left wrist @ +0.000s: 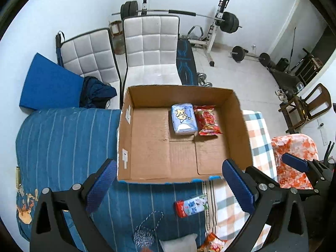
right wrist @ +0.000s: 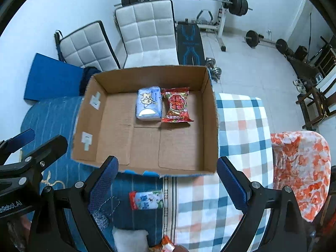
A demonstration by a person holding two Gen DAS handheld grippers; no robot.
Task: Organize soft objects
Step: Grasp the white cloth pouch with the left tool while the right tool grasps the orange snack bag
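Observation:
An open cardboard box [left wrist: 147, 163] [right wrist: 117, 147] sits on the bed. Inside at the back lie a light blue tissue pack [left wrist: 183, 118] [right wrist: 149, 103] and a red wet-wipe packet [left wrist: 208, 119] [right wrist: 176, 105], side by side. A small red, white and blue packet [left wrist: 192, 205] [right wrist: 146, 200] lies on the bedding in front of the box. A white soft item [left wrist: 178, 244] [right wrist: 130, 239] and an orange-red packet [left wrist: 213, 244] [right wrist: 167, 244] lie at the bottom edge. My left gripper [left wrist: 170, 187] is open and empty above the box's near edge. My right gripper [right wrist: 167, 183] is open and empty there too.
The bed has a blue striped quilt [left wrist: 63, 142] and a checked sheet [right wrist: 241, 130]. An orange-and-white cloth [right wrist: 300, 168] lies at right. Two white padded chairs [left wrist: 151, 48], a blue mat [left wrist: 48, 84], a barbell rack [left wrist: 218, 25] and wooden chairs [left wrist: 304, 109] stand beyond.

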